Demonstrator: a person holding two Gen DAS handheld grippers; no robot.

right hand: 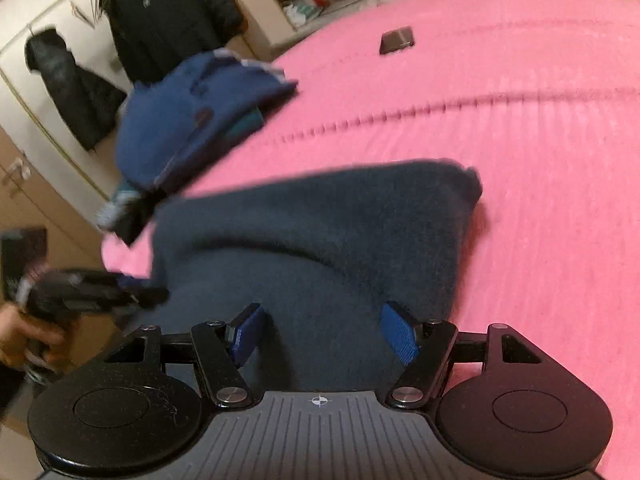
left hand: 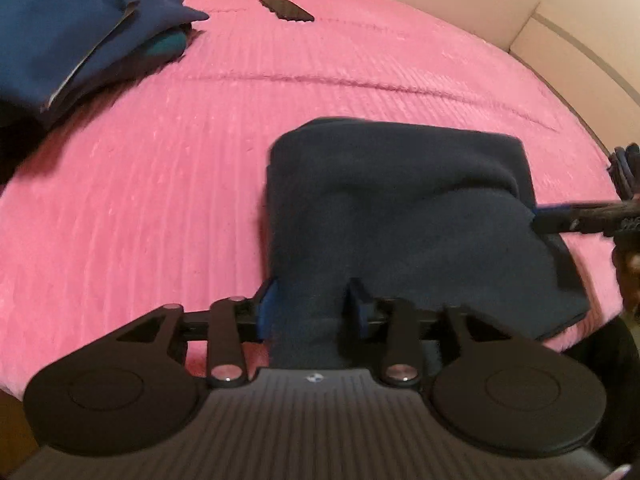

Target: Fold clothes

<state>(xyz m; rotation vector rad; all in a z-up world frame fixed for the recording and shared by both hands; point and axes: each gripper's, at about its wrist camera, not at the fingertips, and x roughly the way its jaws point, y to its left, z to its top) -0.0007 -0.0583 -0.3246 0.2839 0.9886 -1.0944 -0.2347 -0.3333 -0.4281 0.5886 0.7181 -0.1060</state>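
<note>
A dark navy fleece garment (left hand: 400,208) lies folded on the pink bed. My left gripper (left hand: 312,304) is shut on its near edge, with cloth bunched between the blue pads. In the right wrist view the same garment (right hand: 320,240) fills the middle. My right gripper (right hand: 324,332) has its jaws wide apart with the cloth lying between the blue pads. The right gripper shows at the garment's right edge in the left wrist view (left hand: 560,220). The left gripper shows at the garment's left edge in the right wrist view (right hand: 100,288).
A pile of blue clothes (left hand: 80,28) sits at the bed's far left, also in the right wrist view (right hand: 188,120). A black phone (left hand: 286,10) lies on the pink bedspread (left hand: 160,200) far off. Dark jackets (right hand: 160,12) hang on a wardrobe beyond the bed.
</note>
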